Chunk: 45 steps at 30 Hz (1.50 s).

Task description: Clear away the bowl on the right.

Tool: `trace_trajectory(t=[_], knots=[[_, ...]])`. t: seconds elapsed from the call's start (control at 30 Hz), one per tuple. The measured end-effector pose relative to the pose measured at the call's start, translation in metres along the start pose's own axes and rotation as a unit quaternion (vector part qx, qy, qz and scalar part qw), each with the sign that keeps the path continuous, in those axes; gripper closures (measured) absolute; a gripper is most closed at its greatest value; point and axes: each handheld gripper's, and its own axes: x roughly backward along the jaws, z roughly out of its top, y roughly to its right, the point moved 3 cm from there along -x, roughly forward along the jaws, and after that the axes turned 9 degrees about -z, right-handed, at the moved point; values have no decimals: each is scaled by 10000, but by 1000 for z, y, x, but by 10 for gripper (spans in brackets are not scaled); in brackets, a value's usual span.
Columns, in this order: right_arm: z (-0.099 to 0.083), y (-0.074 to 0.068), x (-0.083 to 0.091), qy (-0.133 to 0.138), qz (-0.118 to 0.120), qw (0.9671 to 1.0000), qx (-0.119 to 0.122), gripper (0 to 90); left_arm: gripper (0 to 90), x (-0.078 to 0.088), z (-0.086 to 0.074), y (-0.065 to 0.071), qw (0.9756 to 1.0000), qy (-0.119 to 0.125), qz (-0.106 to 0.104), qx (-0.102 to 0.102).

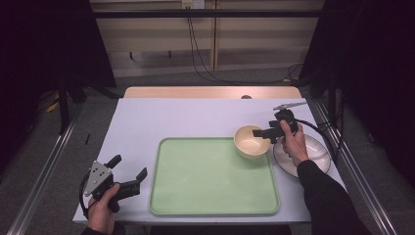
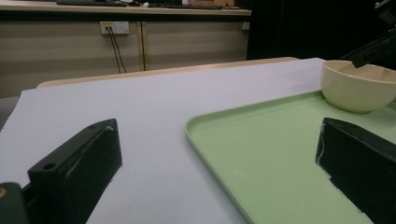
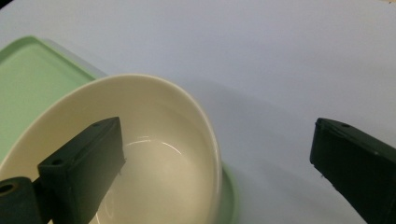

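A cream bowl (image 1: 251, 141) stands on the far right corner of a pale green tray (image 1: 214, 176). My right gripper (image 1: 264, 128) is open and straddles the bowl's right rim. In the right gripper view the bowl (image 3: 154, 154) has one jaw inside it and the other outside above the table; the right gripper (image 3: 215, 135) grips nothing. My left gripper (image 1: 128, 165) is held open just left of the tray, near the table's front. In the left gripper view, the left gripper (image 2: 215, 135) looks across the tray (image 2: 280, 154) to the bowl (image 2: 357, 86).
A white plate (image 1: 313, 152) lies on the table right of the tray, partly under the right hand. The light table cover (image 1: 186, 117) stretches bare behind and left of the tray. Cables (image 1: 200, 63) run on the floor beyond the table.
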Motion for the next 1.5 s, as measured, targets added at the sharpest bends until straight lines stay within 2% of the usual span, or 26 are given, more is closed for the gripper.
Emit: trace_trajectory(t=[0.03,0.1,0.23,0.37,0.63,0.73,0.8,0.9,1.03,1.27,1.37,1.5], knots=[[0,0,1,98,-111,9999,-2,27,3,0,0,0,10000,5,3,2],[0,0,2,138,-168,9998,-2,27,4,0,0,0,10000,11,11,3],[0,1,10,440,-387,9983,-10,25,3,0,0,0,10000,-4,34,-4],[0,2,17,550,-395,9977,-10,24,3,0,0,0,10000,9,14,-2],[-2,1,27,593,-369,9976,8,25,3,0,0,0,10000,8,16,0],[-3,2,32,678,-357,9970,76,25,3,0,0,0,10000,17,16,5],[-5,3,35,719,-285,9970,34,22,4,0,0,0,10000,6,29,5],[-10,7,39,832,-312,9960,62,22,3,0,0,0,10000,-10,7,-8],[-17,10,45,852,-353,9957,52,21,3,0,0,0,10000,-22,10,-13],[-23,11,55,952,-382,9947,67,21,4,0,1,0,10000,-19,12,-14],[-28,12,62,1069,-522,9929,96,21,4,0,0,0,10000,-18,2,-13],[-33,11,67,1102,-529,9925,96,21,4,0,1,0,10000,-32,15,-23]])
